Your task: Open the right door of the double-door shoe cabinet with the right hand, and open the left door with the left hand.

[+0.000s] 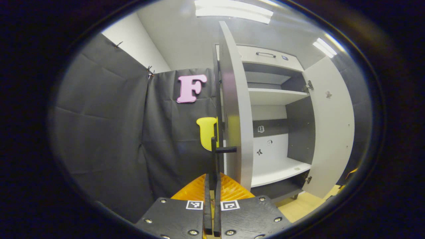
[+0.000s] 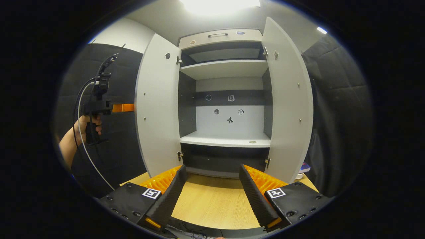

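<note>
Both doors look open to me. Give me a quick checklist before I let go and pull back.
1. Right door swung open: ok.
2. Left door swung open: ok.
3. Right gripper open and apart from both doors: ok.
4. Left gripper released: not ok, it is shut on the handle of the left door.
5. Gap between the left door and the cloth wall for backing out: cannot tell.

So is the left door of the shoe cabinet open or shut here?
Open. The left door is swung outward, baring the shelves; the left gripper is closed on its handle.
</note>
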`<state>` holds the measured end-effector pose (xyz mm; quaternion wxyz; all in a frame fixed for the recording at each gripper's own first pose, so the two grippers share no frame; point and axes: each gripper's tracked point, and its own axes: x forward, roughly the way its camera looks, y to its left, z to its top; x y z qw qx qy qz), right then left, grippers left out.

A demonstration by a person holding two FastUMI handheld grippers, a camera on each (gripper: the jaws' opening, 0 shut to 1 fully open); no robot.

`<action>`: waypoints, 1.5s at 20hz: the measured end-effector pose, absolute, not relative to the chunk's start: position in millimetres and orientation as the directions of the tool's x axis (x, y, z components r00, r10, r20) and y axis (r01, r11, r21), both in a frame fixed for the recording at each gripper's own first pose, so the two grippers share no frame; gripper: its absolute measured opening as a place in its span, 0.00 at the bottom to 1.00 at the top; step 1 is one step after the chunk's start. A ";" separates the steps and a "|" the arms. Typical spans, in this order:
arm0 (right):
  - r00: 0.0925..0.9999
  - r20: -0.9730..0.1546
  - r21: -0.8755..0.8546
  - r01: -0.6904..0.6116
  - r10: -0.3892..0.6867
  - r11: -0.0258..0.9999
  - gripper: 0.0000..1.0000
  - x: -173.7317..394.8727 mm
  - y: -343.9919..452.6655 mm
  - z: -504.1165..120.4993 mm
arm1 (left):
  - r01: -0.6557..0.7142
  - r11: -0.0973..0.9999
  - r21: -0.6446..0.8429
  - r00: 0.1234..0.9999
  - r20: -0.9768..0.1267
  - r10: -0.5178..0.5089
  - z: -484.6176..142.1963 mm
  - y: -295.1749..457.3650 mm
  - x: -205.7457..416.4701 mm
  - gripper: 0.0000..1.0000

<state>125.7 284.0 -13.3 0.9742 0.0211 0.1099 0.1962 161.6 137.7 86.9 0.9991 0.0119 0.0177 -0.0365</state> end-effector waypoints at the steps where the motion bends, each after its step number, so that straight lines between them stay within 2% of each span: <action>1: 0.902 -0.204 0.080 -0.373 0.381 0.925 1.00 123.1 285.6 -11.9 | 0.048 0.998 0.031 0.999 -0.024 -0.047 90.1 142.8 153.9 0.03; 6: 0.921 -0.196 0.086 -0.324 0.335 0.942 0.99 116.5 290.1 -11.7 | 0.053 0.998 -0.023 0.998 0.029 -0.053 97.0 144.3 116.7 0.03; 11: 0.935 -0.166 0.087 -0.301 0.312 0.950 0.97 112.2 290.5 -2.7 | 0.058 0.991 -0.120 0.998 0.006 -0.058 84.6 142.3 76.5 0.04; 12: 0.936 -0.159 0.080 -0.305 0.314 0.949 0.99 111.8 290.1 0.3 | 0.056 0.990 -0.125 0.998 0.000 -0.057 82.6 142.3 68.5 0.04; 15: 0.937 -0.142 0.062 -0.312 0.318 0.948 0.96 110.6 285.5 8.3 | 0.044 0.992 -0.122 0.999 -0.005 -0.045 80.9 139.9 51.8 0.04; 19: 0.940 -0.114 0.079 -0.315 0.322 0.946 0.96 102.5 275.3 18.8 | 0.067 0.993 -0.096 0.997 -0.017 -0.069 77.9 123.3 20.8 0.04; 20: 0.941 -0.106 0.077 -0.315 0.322 0.946 1.00 101.0 272.4 21.2 | 0.076 0.993 -0.093 0.997 -0.017 -0.078 77.2 117.2 12.8 0.03; 22: 0.944 -0.096 0.067 -0.311 0.317 0.948 0.96 99.5 265.9 24.4 | 0.087 0.993 -0.075 0.996 -0.021 -0.089 72.5 106.0 -3.2 0.04; 23: 0.945 -0.092 0.064 -0.310 0.314 0.949 0.99 98.2 262.6 25.9 | 0.087 0.994 -0.065 0.996 -0.026 -0.089 68.9 101.3 -10.0 0.04; 24: 0.946 -0.087 0.062 -0.307 0.312 0.950 0.96 96.5 259.5 26.5 | 0.087 0.995 -0.056 0.996 -0.031 -0.089 66.3 97.1 -17.9 0.04; 27: 0.951 -0.082 0.058 -0.295 0.299 0.954 0.96 95.3 248.6 27.0 | 0.087 0.994 -0.063 0.995 -0.045 -0.090 58.8 84.1 -30.8 0.04; 30: 0.954 -0.085 0.063 -0.282 0.287 0.957 0.99 97.4 241.4 25.4 | 0.096 0.992 -0.080 0.993 -0.055 -0.100 53.1 70.4 -40.8 0.04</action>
